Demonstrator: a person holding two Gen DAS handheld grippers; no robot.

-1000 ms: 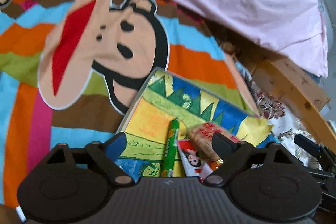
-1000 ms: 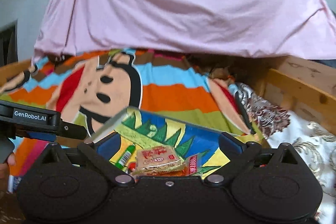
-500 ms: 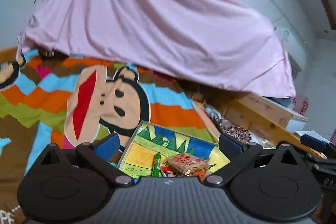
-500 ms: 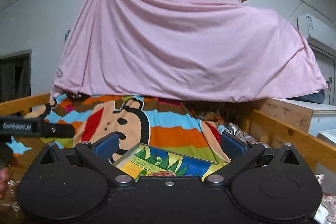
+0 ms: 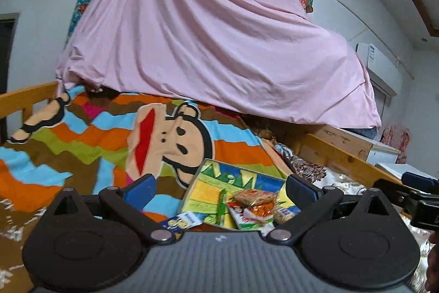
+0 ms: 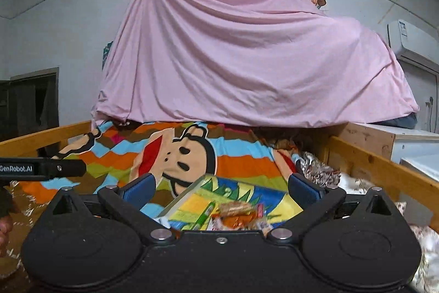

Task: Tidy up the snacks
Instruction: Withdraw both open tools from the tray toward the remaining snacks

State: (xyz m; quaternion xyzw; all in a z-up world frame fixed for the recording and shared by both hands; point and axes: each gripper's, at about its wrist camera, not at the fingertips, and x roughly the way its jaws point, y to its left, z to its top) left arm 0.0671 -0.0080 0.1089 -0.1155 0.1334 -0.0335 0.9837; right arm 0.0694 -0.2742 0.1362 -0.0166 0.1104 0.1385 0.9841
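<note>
Now snacks below, beyond open left claw, untouched.

One box, one green stick pack, several snack packets.

Left gripper, right gripper: jaws wide apart, nothing between.
</note>
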